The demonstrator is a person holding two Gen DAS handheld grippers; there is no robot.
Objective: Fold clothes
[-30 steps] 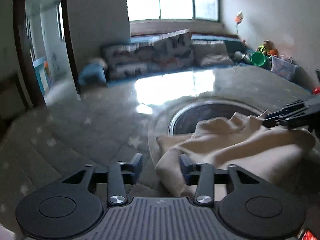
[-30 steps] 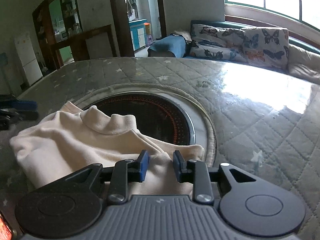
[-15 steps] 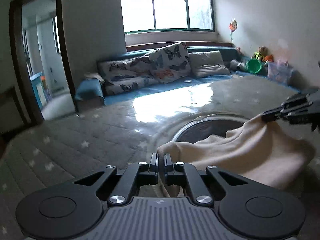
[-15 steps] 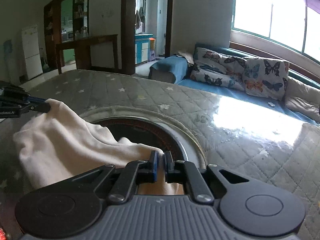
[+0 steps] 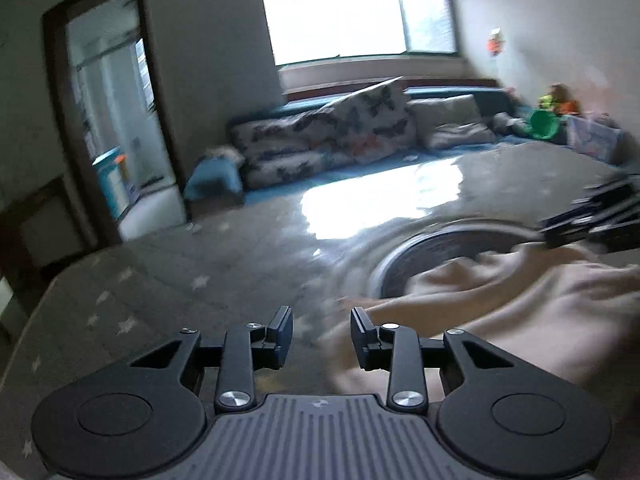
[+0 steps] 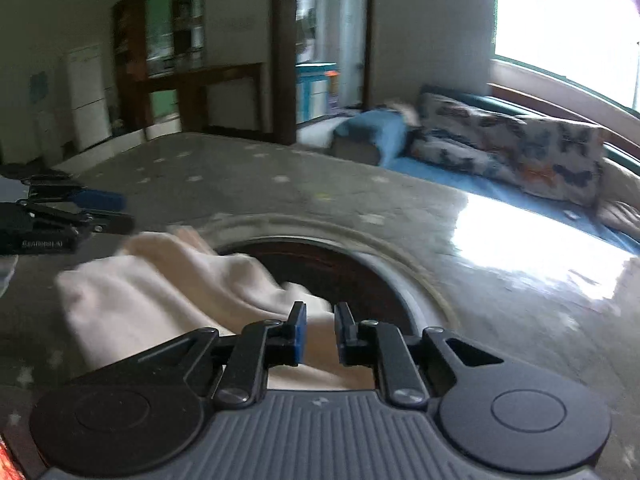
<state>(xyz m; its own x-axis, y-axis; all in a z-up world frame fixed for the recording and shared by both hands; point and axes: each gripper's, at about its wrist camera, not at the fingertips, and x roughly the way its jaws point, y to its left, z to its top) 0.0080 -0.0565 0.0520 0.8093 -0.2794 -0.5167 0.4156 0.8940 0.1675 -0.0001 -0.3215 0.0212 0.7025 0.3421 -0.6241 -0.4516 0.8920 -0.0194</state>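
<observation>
A cream garment (image 5: pixel 500 300) lies bunched on the grey star-quilted table (image 5: pixel 168 292), partly over the round dark inset (image 5: pixel 436 248). My left gripper (image 5: pixel 321 322) is low at the garment's left end. Its jaws are opening, and the cloth's edge lies by the right finger with no pad pressing on it. In the right wrist view the garment (image 6: pixel 160 292) spreads to the left. My right gripper (image 6: pixel 320 316) is at its near corner with jaws opening. Cloth shows in the narrow gap, loose. Each gripper shows in the other's view: the right gripper (image 5: pixel 592 220) and the left gripper (image 6: pixel 80 212).
The round inset (image 6: pixel 344 276) has a metal rim and sits mid-table. Beyond the table are a sofa with butterfly cushions (image 5: pixel 332 136), a doorway (image 5: pixel 108 128), a green basin (image 5: pixel 544 124) and a clear storage box (image 5: pixel 592 140). The table's left edge (image 5: pixel 28 320) is close.
Half a second ago both grippers were shut on the garment's ends and held it stretched up. Now both have opened and the garment has sagged onto the table.
</observation>
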